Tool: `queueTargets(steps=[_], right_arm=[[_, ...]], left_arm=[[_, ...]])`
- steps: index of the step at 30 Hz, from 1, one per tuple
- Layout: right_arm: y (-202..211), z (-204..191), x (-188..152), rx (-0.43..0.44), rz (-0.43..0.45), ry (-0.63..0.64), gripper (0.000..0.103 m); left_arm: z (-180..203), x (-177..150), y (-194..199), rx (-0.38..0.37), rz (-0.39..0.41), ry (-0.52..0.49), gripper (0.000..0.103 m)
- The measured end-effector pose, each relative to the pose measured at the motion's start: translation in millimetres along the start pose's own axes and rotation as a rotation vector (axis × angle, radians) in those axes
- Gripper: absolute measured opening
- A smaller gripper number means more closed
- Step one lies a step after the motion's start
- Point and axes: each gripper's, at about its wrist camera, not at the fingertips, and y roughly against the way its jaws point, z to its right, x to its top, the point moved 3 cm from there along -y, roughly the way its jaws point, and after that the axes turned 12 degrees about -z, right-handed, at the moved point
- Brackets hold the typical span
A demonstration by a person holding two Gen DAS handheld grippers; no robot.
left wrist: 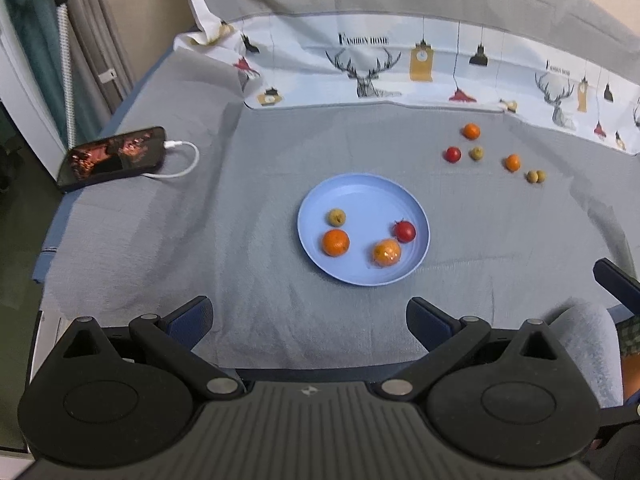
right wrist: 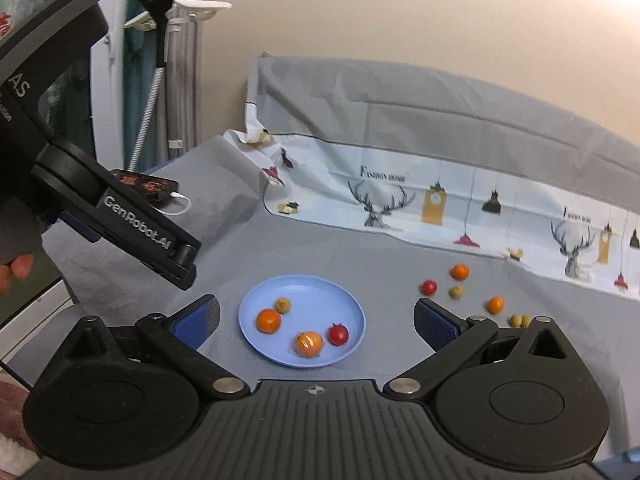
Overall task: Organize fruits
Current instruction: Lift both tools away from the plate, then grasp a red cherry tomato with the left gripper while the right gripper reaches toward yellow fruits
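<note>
A light blue plate sits mid-table on the grey cloth. It holds an orange, a wrapped orange, a red fruit and a small yellow-green fruit. Several loose fruits lie to the right of the plate: oranges, a red one, yellow-green ones. My left gripper is open and empty, short of the plate. My right gripper is open and empty, above the plate's near side.
A phone on a white charging cable lies at the table's left. A printed deer-pattern cloth runs along the back. The left gripper's body shows at the left of the right wrist view.
</note>
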Motion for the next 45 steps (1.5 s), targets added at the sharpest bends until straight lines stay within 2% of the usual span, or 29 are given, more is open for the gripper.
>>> queueTargets(steps=[6,10,14,17,21,24,30,33,37,39,41,43,44,45], right_arm=[[-31,50,-12,-0.042,-0.045,-0.170,0.102],[-63,103,-19,-0.117,-0.073,-0.301,0.102],[-101,155,-27,-0.229,-0.089,-0.388,0.102],[-137,201,-35,-0.315,-0.104,-0.462,0.102],[-202,253,-43,-0.416,-0.150,-0.488,0.102],[-250,282,-46,-0.440,-0.179,-0.522,0.102],[-328,315,-41,-0.378,-0.201,-0.543,0.100],[-355,323,-36,-0.358,-0.208,-0.535,0.099],[-375,323,-28,-0.354,-0.177,-0.475,0.101],[-381,329,-25,-0.336,-0.172,-0.476,0.102],[-382,332,-23,-0.328,-0.169,-0.479,0.102],[-382,332,-23,-0.334,-0.167,-0.481,0.099],[-381,333,-23,-0.344,-0.163,-0.482,0.089],[-378,333,-23,-0.353,-0.155,-0.486,0.068]], left_arm=[[31,39,-30,-0.002,-0.076,-0.025,0.103],[64,80,-57,-0.008,-0.105,-0.058,0.103],[106,125,-89,-0.006,-0.125,-0.101,0.103],[140,156,-116,-0.011,-0.138,-0.145,0.103],[184,196,-157,-0.006,-0.136,-0.199,0.103],[212,225,-196,-0.001,-0.160,-0.233,0.103],[245,278,-276,0.006,-0.223,-0.241,0.103],[254,297,-310,0.022,-0.241,-0.247,0.103],[260,310,-346,0.038,-0.274,-0.250,0.103],[259,314,-351,0.000,-0.263,-0.227,0.103],[259,318,-353,-0.008,-0.272,-0.220,0.103],[258,320,-354,-0.017,-0.272,-0.208,0.102],[258,319,-352,-0.029,-0.259,-0.207,0.098],[259,318,-346,-0.072,-0.235,-0.216,0.074]])
